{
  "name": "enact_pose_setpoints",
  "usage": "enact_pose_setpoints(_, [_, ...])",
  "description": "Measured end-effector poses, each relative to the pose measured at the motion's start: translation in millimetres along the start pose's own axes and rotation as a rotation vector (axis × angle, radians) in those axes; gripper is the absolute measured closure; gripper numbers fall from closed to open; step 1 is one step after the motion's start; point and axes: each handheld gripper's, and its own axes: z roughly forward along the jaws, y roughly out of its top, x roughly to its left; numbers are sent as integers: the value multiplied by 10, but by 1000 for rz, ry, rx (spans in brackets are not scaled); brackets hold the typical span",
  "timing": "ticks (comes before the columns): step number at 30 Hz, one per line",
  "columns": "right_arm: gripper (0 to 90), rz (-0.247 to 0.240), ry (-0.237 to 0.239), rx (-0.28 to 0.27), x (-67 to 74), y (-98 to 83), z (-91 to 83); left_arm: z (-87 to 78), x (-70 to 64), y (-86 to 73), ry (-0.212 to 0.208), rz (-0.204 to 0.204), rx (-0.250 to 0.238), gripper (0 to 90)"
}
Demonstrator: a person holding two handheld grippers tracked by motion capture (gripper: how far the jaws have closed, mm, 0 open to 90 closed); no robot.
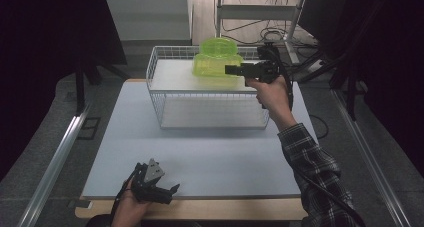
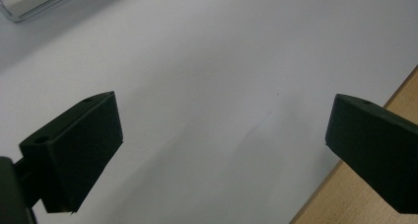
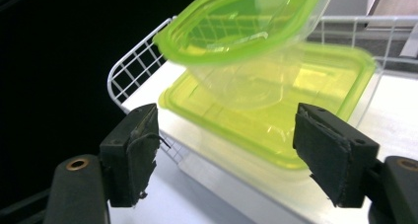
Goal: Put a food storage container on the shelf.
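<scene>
Stacked containers sat just ahead of the right gripper's parted jaws.

The left gripper (image 1: 167,191) rested far off at the table's near edge, jaws apart and empty; the small container (image 3: 241,21) tilted on the large container (image 3: 276,110), on the wire rack (image 1: 210,94), before the right gripper (image 1: 231,70).

The left gripper (image 2: 222,135) holds its two black jaws wide apart over the bare white bench (image 2: 212,61), whose wooden edge (image 2: 345,199) crosses the lower right corner.
</scene>
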Motion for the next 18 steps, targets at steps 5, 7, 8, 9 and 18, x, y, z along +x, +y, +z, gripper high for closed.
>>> enact_pose_setpoints(5, [237,-15,14,15,24,-101,-20,2,1,2,-1,3,0,5])
enact_pose_setpoints(7, [230,-26,16,18,42,-140,-39,3,0,2,-2,1,0,5])
enact_pose_setpoints(8, [227,-31,16,18,53,-159,-48,3,0,2,-3,1,-1,5])
enact_pose_setpoints(9, [222,-39,17,19,63,-180,-55,3,1,2,-5,-1,-2,5])
enact_pose_setpoints(18, [155,-119,37,39,161,-425,-82,5,-2,4,-17,-9,-4,5])
